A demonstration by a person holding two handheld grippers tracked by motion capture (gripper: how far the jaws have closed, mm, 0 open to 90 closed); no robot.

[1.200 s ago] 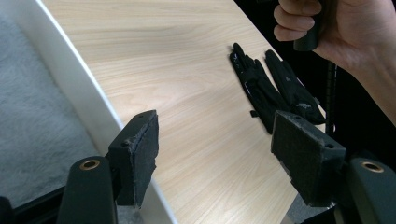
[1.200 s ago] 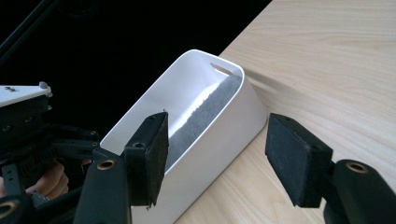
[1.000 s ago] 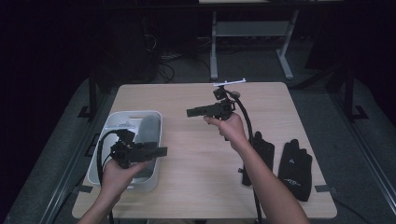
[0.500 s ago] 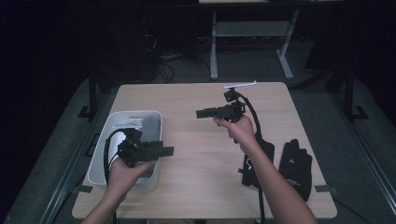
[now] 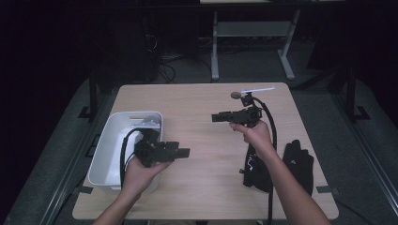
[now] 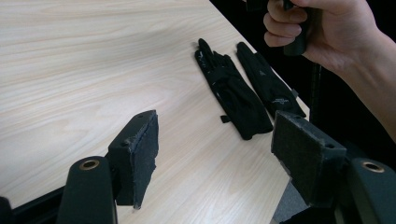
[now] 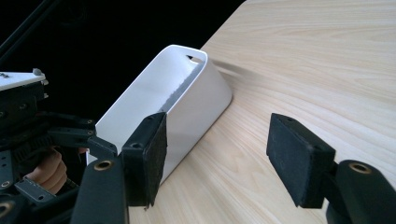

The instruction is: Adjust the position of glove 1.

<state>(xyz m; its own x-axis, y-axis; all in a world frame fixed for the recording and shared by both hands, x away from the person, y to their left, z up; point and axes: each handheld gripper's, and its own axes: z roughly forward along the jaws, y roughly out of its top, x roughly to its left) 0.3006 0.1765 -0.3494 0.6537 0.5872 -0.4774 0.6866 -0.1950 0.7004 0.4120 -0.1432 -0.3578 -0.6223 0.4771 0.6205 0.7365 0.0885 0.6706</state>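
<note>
The left gripper is held above the near left part of the table, just beside the white bin, with its jaws spread and nothing between them; its own view looks across bare wood toward the gloves. The right gripper hangs over the middle of the far half, jaws likewise spread and empty, pointing left toward the bin. Count: two black gloves, lying side by side and just about touching at the near right edge of the table; one white bin at the near left, nothing made out inside it from these angles; two grippers. Judgement: the work in hand appears to be moving the gloves into the bin, and no glove has been picked up yet. To do the step well, the right gripper, being nearer the pair, should turn back toward the near right edge, descend with the jaws kept wide, and close on a bunched fold of one glove rather than on a flat fingertip, since limp fabric slides out of a shallow pinch. Take one glove at a time, as the two lie close enough that a careless bite could drag both. Lift clear of the table before crossing, and release only when well over the bin's rim.
</note>
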